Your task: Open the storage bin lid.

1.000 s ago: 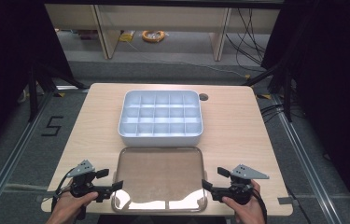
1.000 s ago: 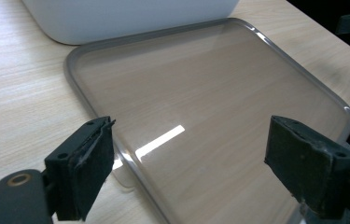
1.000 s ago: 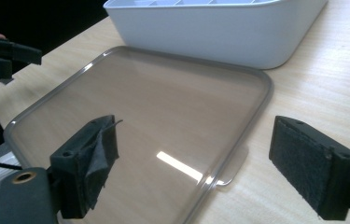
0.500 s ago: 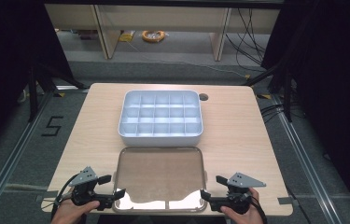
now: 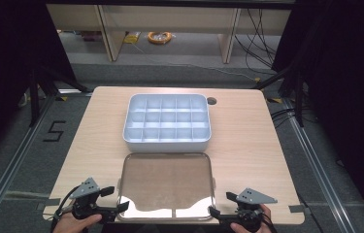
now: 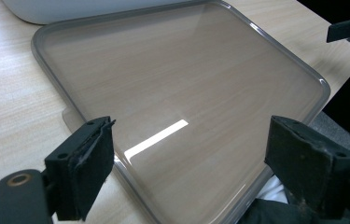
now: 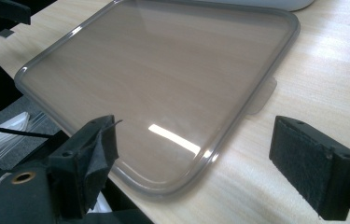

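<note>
Clear lid lies flat on the table, at the near edge, w/ its near rim overhanging a bit. Taking the lid as landmark: white divided box sits just beyond its far rim, nearly touching. Left gripper is at the lid's near-left corner, jaws spread wide, nothing between them; in the left gripper view the lid's corner lies between the open jaws, not pinched. Right gripper is at the near-right corner, jaws likewise released and wide; the right gripper view has that corner below and between them. Both hands low at the table edge.
</note>
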Demonstrator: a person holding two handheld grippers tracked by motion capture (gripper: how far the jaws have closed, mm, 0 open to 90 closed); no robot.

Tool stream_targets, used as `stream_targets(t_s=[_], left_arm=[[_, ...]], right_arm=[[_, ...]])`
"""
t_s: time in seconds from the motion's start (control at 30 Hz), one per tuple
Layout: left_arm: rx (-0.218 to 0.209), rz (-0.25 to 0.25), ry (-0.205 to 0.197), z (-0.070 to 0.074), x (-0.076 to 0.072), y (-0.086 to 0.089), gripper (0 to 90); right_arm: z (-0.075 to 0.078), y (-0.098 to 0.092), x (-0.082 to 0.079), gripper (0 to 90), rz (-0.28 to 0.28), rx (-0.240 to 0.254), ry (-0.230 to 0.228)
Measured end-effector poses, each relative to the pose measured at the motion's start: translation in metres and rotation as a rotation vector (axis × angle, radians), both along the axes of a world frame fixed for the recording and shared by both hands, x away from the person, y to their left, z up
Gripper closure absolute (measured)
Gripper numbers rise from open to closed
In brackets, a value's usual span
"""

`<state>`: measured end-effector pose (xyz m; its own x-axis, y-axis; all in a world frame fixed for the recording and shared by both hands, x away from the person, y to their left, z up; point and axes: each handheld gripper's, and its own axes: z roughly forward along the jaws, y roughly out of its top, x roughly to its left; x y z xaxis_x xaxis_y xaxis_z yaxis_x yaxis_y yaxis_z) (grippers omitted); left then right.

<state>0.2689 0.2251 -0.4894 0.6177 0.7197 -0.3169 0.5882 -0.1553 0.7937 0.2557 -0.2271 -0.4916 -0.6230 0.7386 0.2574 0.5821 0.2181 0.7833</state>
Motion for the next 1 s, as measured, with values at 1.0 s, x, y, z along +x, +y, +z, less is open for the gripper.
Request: stream_targets(t_s=[1.0], left_arm=[[-0.003,0.009,0.036,-0.006,-0.005,0.003,15.1]], right_arm=[[-0.006,-0.004,-0.013,16.6,-0.013,0.0,0.022]])
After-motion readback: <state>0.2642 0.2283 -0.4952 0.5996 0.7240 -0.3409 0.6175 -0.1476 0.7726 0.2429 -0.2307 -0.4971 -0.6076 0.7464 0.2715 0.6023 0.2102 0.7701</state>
